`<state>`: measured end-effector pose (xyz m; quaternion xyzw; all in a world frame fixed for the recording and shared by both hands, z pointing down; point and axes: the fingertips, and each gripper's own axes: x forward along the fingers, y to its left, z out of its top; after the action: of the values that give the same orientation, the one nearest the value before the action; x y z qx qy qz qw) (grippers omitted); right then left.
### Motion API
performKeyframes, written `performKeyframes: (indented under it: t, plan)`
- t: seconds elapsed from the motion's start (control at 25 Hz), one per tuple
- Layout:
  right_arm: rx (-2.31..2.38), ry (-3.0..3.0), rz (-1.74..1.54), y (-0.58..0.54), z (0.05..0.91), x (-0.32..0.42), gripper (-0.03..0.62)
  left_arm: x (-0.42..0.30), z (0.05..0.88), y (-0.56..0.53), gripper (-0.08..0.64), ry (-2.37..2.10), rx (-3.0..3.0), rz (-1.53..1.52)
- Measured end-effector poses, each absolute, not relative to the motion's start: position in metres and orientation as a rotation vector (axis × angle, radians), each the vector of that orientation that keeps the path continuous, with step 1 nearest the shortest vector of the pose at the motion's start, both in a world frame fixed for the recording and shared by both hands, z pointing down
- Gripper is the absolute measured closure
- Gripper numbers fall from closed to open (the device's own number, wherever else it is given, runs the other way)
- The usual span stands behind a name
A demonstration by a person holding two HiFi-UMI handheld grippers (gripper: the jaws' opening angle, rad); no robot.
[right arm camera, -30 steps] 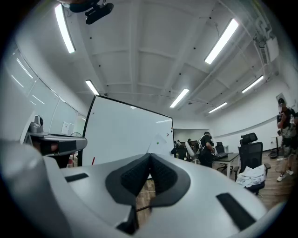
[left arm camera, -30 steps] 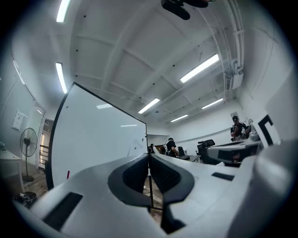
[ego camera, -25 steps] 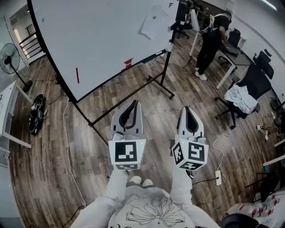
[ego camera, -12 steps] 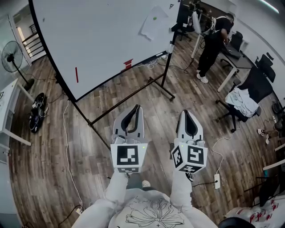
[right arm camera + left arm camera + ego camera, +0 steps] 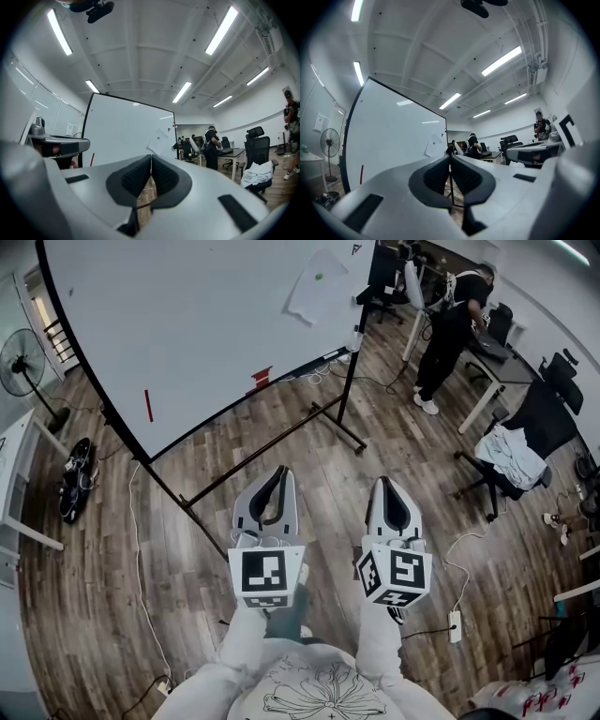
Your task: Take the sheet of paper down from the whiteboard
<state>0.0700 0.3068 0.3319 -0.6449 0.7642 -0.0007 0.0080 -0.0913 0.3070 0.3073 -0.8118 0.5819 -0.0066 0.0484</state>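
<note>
A white sheet of paper (image 5: pixel 314 285) with a small green magnet hangs tilted at the upper right of the big whiteboard (image 5: pixel 187 324). The paper (image 5: pixel 434 144) also shows in the left gripper view and the paper (image 5: pixel 158 142) in the right gripper view, far ahead. My left gripper (image 5: pixel 286 471) and right gripper (image 5: pixel 388 482) are held side by side over the wooden floor, well short of the board. Both point level toward it with jaws together and nothing between them.
The whiteboard stands on a black frame with feet (image 5: pixel 352 432) and cables on the floor. A person in black (image 5: pixel 450 324) stands by desks at the upper right. An office chair with clothes (image 5: pixel 516 442) is at the right, a fan (image 5: pixel 23 362) at the left, a power strip (image 5: pixel 455 626) near my feet.
The whiteboard and paper have shifted left and up in the head view. Both grippers have sunk slightly in the picture, still side by side and shut.
</note>
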Motion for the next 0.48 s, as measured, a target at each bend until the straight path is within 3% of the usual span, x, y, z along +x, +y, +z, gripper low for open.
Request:
performKeyframes:
  t: [0.48]
  plan:
    - [-2.0, 2.407, 0.045, 0.149, 0.323, 0.082, 0.589, -0.069, 0.301, 0.146, 0.548, 1.746, -2.481, 0.008]
